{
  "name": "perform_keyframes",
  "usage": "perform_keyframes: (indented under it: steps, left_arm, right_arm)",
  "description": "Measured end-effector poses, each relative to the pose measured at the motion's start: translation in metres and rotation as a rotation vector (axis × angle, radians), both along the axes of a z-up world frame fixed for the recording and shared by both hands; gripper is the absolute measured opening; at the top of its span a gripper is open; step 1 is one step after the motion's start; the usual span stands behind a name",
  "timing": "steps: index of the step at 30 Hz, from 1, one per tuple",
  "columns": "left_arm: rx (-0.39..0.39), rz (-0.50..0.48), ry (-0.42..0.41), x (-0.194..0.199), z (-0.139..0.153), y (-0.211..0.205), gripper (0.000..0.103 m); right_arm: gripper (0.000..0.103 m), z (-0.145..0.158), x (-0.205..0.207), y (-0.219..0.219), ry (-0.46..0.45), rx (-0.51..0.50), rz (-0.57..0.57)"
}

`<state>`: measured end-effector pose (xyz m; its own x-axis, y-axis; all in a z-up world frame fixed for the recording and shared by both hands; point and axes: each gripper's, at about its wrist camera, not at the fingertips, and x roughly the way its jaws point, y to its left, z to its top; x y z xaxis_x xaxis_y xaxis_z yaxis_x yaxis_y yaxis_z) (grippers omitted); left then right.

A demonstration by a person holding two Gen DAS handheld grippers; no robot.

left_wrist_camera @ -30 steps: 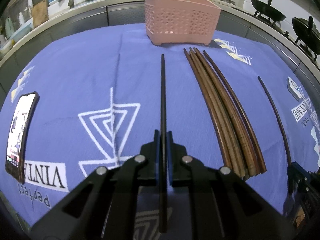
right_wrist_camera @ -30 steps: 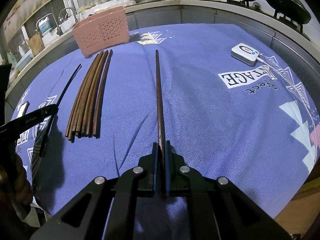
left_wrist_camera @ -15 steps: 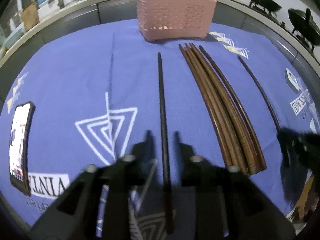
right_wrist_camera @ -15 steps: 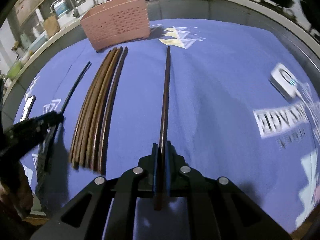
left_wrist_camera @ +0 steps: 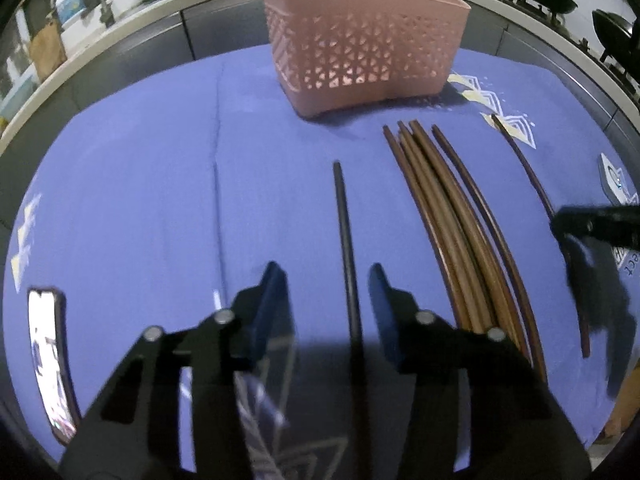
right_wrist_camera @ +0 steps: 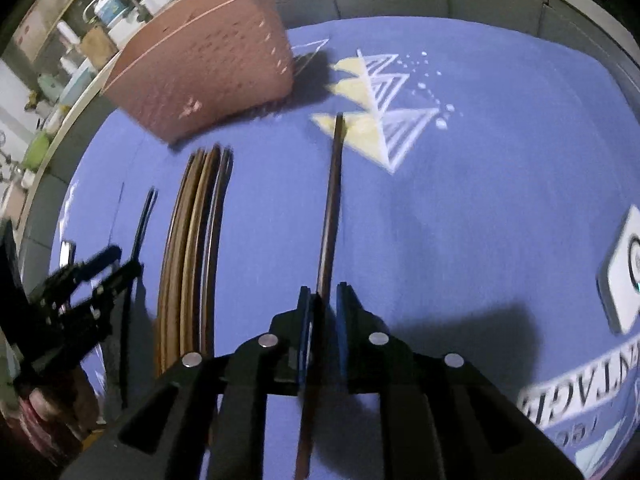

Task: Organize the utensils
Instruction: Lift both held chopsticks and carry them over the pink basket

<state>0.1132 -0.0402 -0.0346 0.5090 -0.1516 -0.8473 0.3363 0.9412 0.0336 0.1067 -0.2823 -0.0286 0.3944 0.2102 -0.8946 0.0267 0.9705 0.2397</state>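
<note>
a second ago each gripper was clamped on a single chopstick; both have since let go. the left gripper (left_wrist_camera: 329, 280) now has its jaws standing well apart, just opened, with the black chopstick (left_wrist_camera: 345, 240) lying between them on the cloth, touched by neither pad as far as the left wrist view shows. the right gripper (right_wrist_camera: 323, 300) has its jaws only a little apart, just opening, and the dark brown chopstick (right_wrist_camera: 331, 204) runs through the narrow gap; it seems to be released or nearly so, though whether the left pad is quite clear of it cannot be told

my reading is that both sticks have been laid down alongside the bundle of brown chopsticks (left_wrist_camera: 452, 232), the black one just to its left and the dark brown one to its right, all pointing roughly toward the pink utensil basket (left_wrist_camera: 360, 44). nothing can be seen inside the basket from here, so the sorting looks only partly done: the sticks are lined up in a row, and gathering them or moving them to the basket probably remains

the blue tablecloth (left_wrist_camera: 140, 184) carries white print. in the right wrist view part of a word reads as "ntage", seen upside down, at the lower right; the rest is cut off or blurred. a phone (left_wrist_camera: 50, 364) lies with its screen lit at the cloth's left edge, its content too small to read. a small white device (right_wrist_camera: 620, 272) lies at the right, marking unreadable
</note>
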Motion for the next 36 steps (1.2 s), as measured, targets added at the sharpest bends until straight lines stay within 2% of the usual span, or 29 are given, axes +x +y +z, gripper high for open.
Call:
perform_keyframes:
  steps: [2,4,6,8,10,11,17,22,27,31,33,36]
  left_arm:
    - [-0.001,-0.01,-0.002,0.004,0.001,-0.002,0.028]
    - [-0.018,-0.016,-0.003,0.009,0.002,-0.004,0.008]
    - [-0.049,-0.012,-0.02,0.012,0.001,-0.005,0.005]
    - [-0.049,-0.014,-0.036,0.014,0.001,-0.007,0.005]
    - [-0.087,-0.008,-0.019,0.015,0.004,-0.005,0.004]
    - [-0.119,-0.007,-0.015,0.016,0.007,-0.003,0.004]
    - [-0.271,-0.025,-0.14,-0.002,0.069,0.021,0.004]
    - [-0.365,-0.053,-0.264,-0.014,0.136,0.038,0.004]
    - [-0.434,-0.074,-0.421,-0.005,0.22,0.046,0.004]
    - [-0.416,-0.076,-0.566,0.019,0.277,0.031,0.005]
    - [-0.392,-0.067,-0.593,0.043,0.289,0.022,0.005]
    - [-0.363,-0.048,-0.561,0.081,0.279,0.01,0.005]
  right_arm:
    - [0.016,0.001,0.019,-0.002,0.0,0.017,-0.007]
    - [0.017,0.002,0.035,-0.001,-0.006,0.017,-0.012]
    - [0.017,0.004,0.05,0.002,-0.02,0.008,0.011]
    - [0.006,0.003,0.056,0.007,-0.024,-0.037,0.025]
    - [0.005,0.005,0.051,0.009,-0.028,-0.007,0.031]
    - [0.005,0.011,0.041,0.012,-0.063,0.02,0.048]
    - [0.005,0.067,-0.018,0.026,-0.312,0.058,0.131]
    - [0.005,0.128,-0.051,0.025,-0.534,0.133,0.118]
    - [0.005,0.206,-0.027,0.026,-0.701,0.173,0.093]
    - [0.005,0.258,-0.003,0.038,-0.844,0.18,0.06]
    - [0.005,0.264,0.026,0.047,-0.911,0.175,0.025]
    - [0.005,0.251,0.067,0.066,-0.918,0.129,0.0]
